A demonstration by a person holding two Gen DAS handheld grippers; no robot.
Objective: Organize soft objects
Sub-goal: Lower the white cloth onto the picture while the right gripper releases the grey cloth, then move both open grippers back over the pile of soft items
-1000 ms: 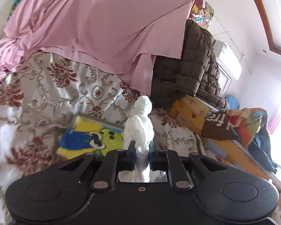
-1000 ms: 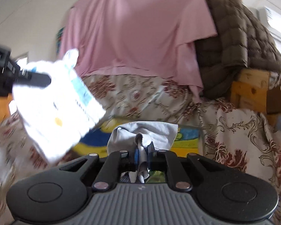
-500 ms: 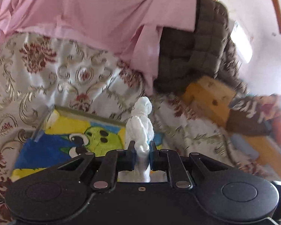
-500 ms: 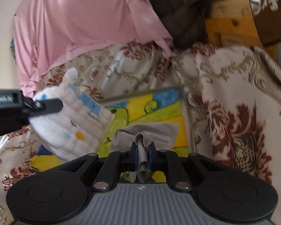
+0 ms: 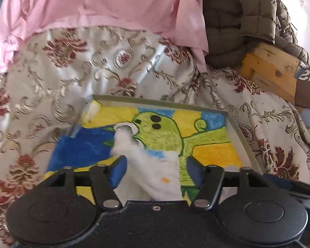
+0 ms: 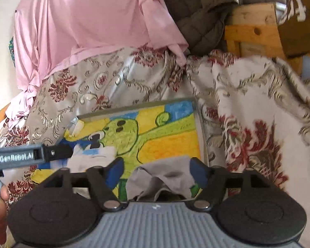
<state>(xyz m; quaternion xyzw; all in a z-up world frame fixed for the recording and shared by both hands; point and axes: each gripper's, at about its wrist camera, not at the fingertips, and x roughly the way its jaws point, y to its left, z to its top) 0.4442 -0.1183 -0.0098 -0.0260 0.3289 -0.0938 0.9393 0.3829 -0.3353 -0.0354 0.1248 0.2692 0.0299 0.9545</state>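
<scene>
Both pinches have let go: my left gripper (image 5: 156, 170) and right gripper (image 6: 157, 170) are opening, dropping the white plush sock (image 5: 150, 169) and grey cloth (image 6: 165, 177) into the cartoon-lined tray (image 5: 240, 136).

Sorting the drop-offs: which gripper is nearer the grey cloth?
Right. The right gripper straddles the grey cloth, jaws opening; the left gripper sits off to its left, over the white plush.

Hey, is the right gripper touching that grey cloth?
Cannot tell. In the right wrist view the right gripper is opening around the grey cloth; its right edge meets one pad, with no plain gap.
</scene>
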